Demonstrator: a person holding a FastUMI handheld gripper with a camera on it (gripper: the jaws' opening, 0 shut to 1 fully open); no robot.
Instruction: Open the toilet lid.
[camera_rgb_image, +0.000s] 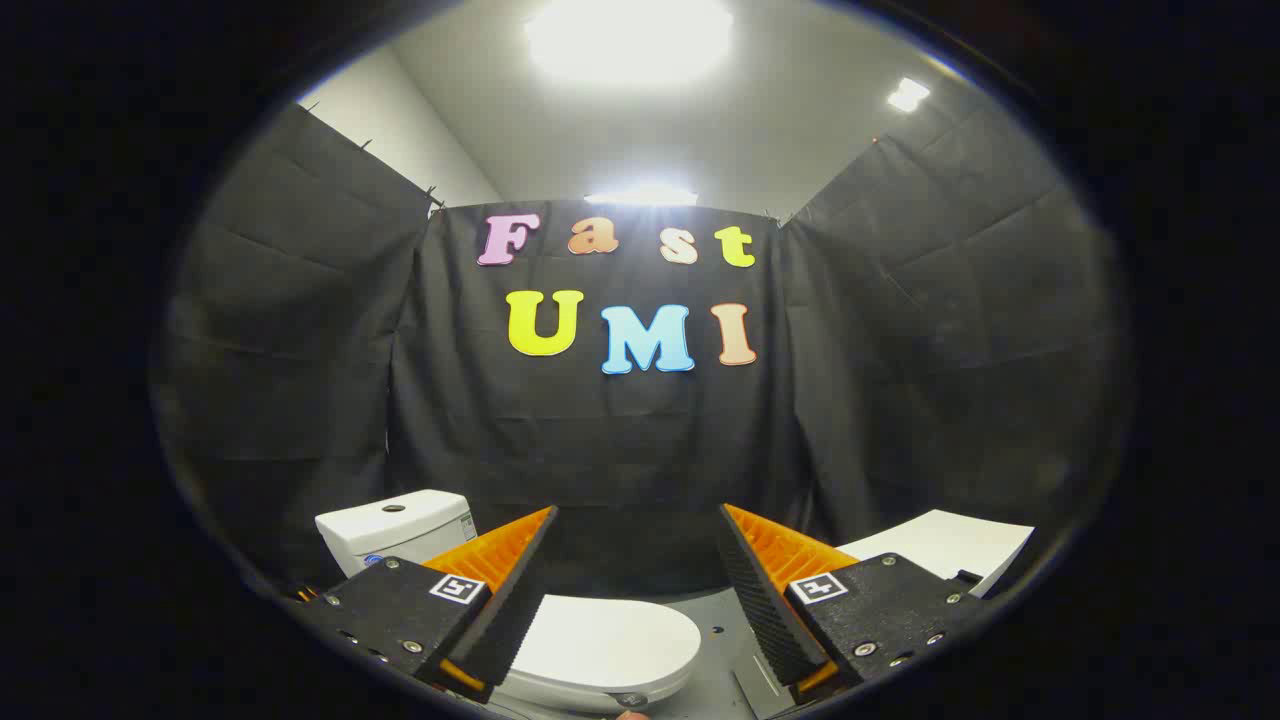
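Note:
A white toilet stands below and just ahead of my fingers, its lid (605, 640) lying flat and closed over the bowl. The white cistern (395, 530) rises behind my left finger, with a round button on top. My gripper (636, 570) hangs above the toilet, open wide, nothing between its orange-and-black fingers (505, 590). The left finger covers the lid's left part. The right finger (775, 590) sits over the grey floor beside the toilet.
A white slab-like object (950, 545) lies beyond the right finger. Grey floor (725, 660) shows to the right of the toilet. Black cloth walls close the booth on three sides, near behind the cistern.

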